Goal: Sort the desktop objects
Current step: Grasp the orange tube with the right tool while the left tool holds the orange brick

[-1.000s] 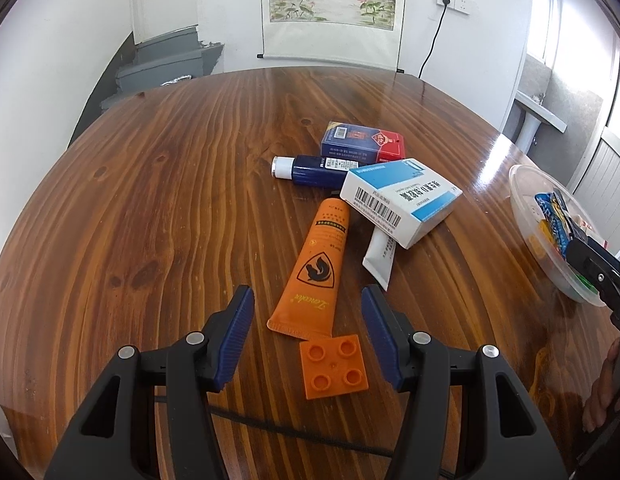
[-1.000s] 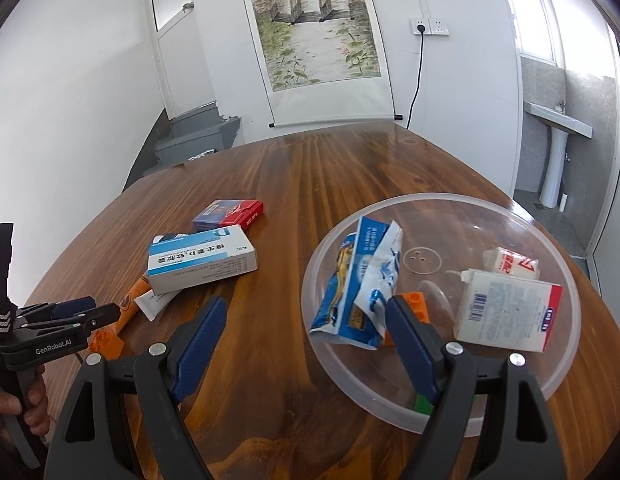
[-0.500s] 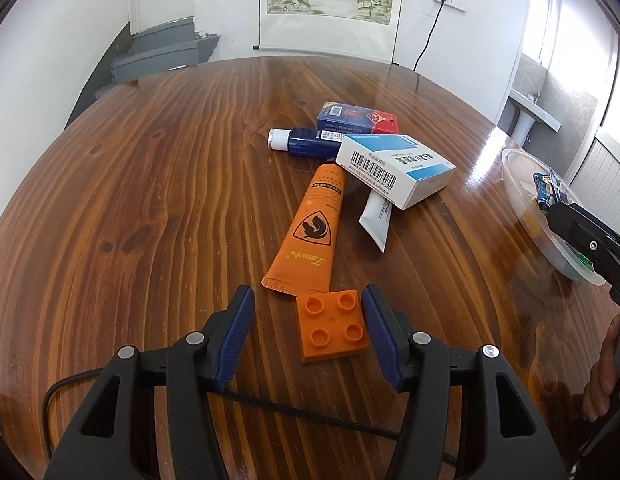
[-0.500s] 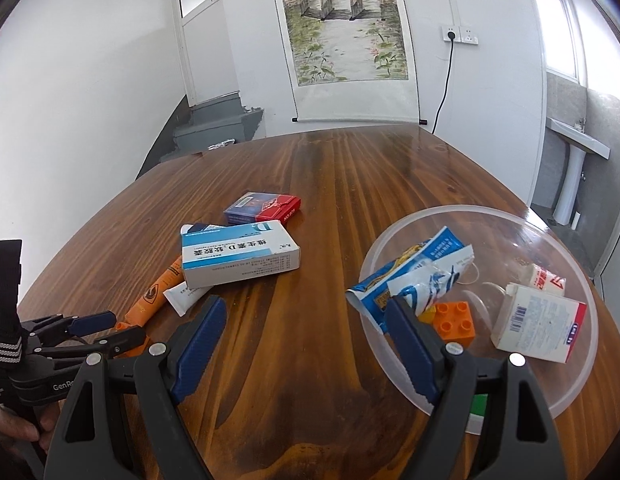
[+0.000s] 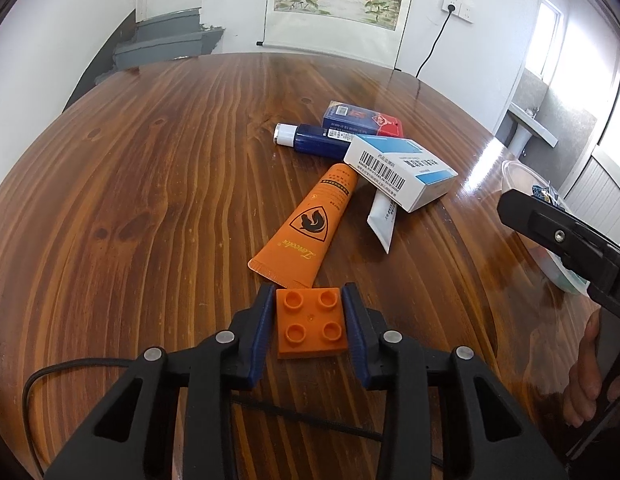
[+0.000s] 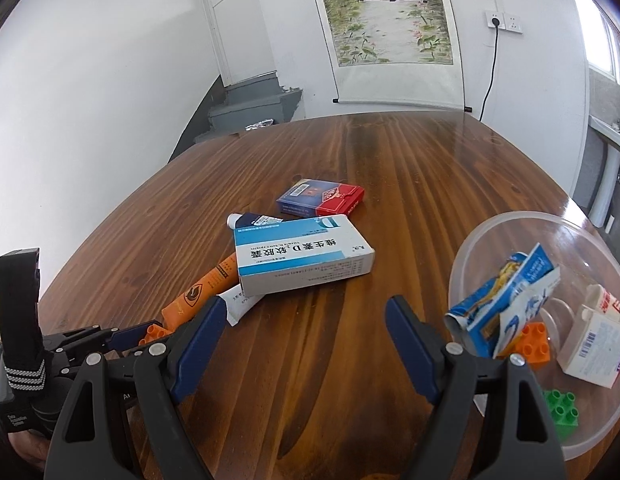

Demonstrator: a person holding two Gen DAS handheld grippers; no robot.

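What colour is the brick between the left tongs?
Orange brick, four studs on top; clearest in the left wrist view.

Scroll painting [image 6: 384,12] hanging on white wall, its bottom rod just above the tabletop [image 5: 157,184] far edge. Socket [image 6: 504,22] sitting right of it, black cord [image 6: 490,76] dropping down the wall. Grey steps [image 6: 253,100] showing at back left. White sink [image 5: 530,130] standing at far right, window [image 5: 550,34] glowing above it.

Bright daylight, glare on the table [image 5: 476,168] — fisheye-curved, dark-cornered edges.
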